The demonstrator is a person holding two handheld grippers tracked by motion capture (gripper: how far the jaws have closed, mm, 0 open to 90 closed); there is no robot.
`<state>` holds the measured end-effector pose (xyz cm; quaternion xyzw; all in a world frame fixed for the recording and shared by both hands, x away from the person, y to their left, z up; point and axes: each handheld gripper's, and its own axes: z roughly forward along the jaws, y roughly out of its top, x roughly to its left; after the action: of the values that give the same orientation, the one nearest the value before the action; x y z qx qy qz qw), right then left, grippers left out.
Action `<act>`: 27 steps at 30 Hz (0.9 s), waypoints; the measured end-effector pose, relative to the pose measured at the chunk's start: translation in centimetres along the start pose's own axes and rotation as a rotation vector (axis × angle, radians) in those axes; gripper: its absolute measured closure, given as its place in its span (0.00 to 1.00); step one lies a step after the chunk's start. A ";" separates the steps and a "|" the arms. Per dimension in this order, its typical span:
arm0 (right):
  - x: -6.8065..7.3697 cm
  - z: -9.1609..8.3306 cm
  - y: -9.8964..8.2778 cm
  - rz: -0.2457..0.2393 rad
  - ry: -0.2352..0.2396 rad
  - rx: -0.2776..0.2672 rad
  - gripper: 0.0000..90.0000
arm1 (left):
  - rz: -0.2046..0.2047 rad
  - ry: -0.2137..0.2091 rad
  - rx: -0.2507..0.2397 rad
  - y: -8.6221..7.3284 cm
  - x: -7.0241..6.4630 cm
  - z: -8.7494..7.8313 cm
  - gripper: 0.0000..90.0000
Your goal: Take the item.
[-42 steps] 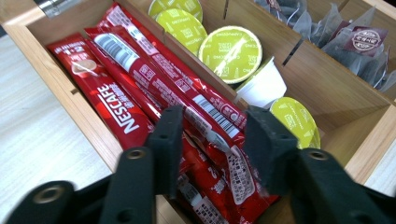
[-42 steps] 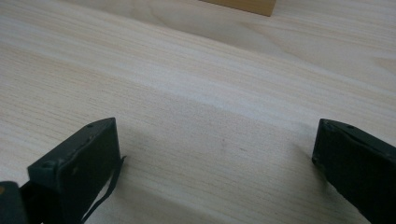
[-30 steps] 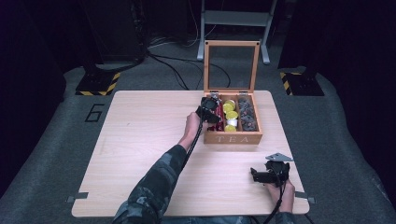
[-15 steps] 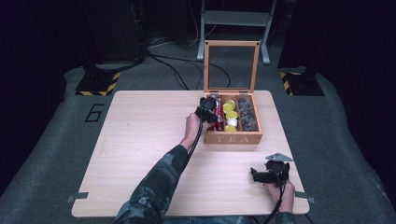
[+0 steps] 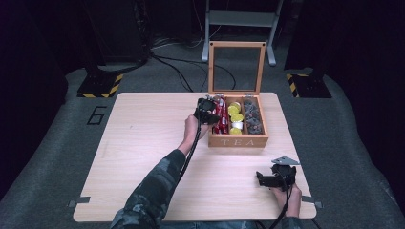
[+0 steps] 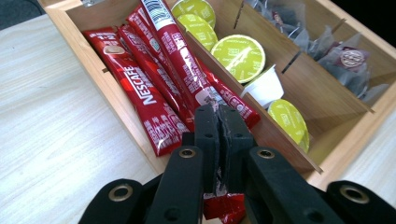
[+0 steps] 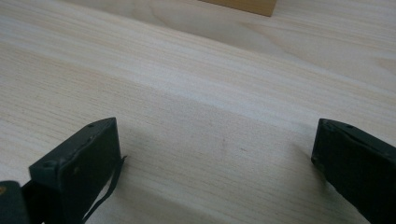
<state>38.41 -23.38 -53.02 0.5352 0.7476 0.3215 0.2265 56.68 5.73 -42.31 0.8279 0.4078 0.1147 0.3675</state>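
Note:
An open wooden tea box [image 5: 239, 141] stands at the table's far right. Its left compartment holds several red Nescafe coffee sticks [image 5: 220, 119]. My left gripper [image 5: 210, 112] hovers over that compartment. In the left gripper view my left gripper [image 6: 218, 111] is shut on one red stick [image 6: 175, 51], which slants up out of the pile while its lower end pokes out below the jaws. My right gripper [image 5: 261, 179] rests near the table's front right edge, its fingers [image 7: 77, 163] spread wide over bare wood, so it is open.
The box's middle compartment holds green-lidded capsules [image 6: 238, 51] and the right one dark tea bags [image 6: 345, 58]. Its glass lid [image 5: 237, 45] stands upright behind. The light wooden table [image 5: 143, 143] lies bare to the left of the box.
My left gripper has shifted slightly toward the box's left wall and lifted a little with the red stick. The right gripper has stayed put.

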 end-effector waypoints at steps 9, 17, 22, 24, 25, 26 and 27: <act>-0.1 0.0 0.0 -0.010 0.007 0.005 0.01 | 0.025 -0.002 -0.023 -0.2 0.0 -1.9 0.97; -0.1 0.0 0.0 -0.010 0.007 0.004 0.01 | 0.036 0.000 -0.042 -0.4 -0.1 -3.4 0.97; -0.1 0.0 0.0 -0.010 0.007 0.003 0.01 | 0.042 0.006 -0.053 -0.9 0.1 -4.2 0.97; -0.1 0.0 0.0 -0.010 0.007 0.004 0.01 | 0.040 0.004 -0.051 -1.1 0.4 -4.6 0.97; -0.1 0.0 0.0 -0.008 0.007 0.003 0.01 | 0.037 0.002 -0.054 -1.1 0.5 -4.8 0.97; -0.1 0.0 0.0 -0.007 0.007 0.002 0.01 | 0.034 0.003 -0.058 -1.2 0.7 -5.0 0.97; -0.1 0.0 0.0 -0.007 0.007 0.003 0.01 | 0.029 0.005 -0.061 -1.2 0.8 -5.2 0.97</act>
<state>38.39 -23.44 -53.01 0.5316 0.7507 0.3214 0.2246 53.98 9.51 -39.63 0.8219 0.3931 0.1346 0.3897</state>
